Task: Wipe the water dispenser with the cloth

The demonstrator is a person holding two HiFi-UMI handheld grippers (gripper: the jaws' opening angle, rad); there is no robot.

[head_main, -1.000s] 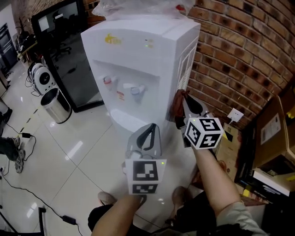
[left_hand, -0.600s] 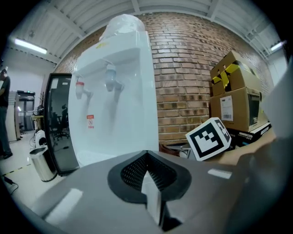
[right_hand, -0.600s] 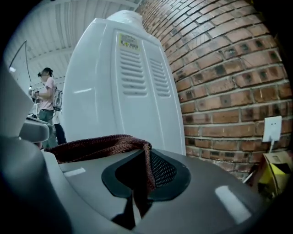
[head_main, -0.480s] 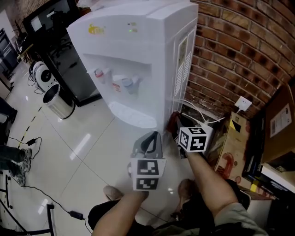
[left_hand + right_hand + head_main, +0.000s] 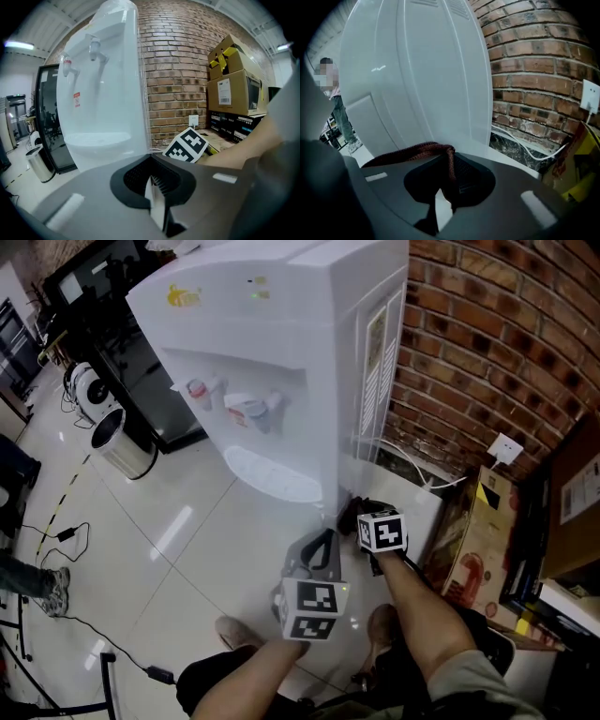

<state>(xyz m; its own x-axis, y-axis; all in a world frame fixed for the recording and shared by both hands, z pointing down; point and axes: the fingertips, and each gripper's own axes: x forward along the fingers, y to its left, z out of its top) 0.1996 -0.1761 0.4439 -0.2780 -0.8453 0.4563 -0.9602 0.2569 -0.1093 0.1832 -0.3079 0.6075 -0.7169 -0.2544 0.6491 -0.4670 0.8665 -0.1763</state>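
One unreadable yellow logo on dispenser.

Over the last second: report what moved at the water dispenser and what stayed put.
The right gripper, clamping the cloth, slid down the water dispenser along its side, from mid-height to near its base. The left gripper sank too, jaws together and empty. Unchanged: the cloth stays clamped, nothing was let go, and the dispenser stands where it was.
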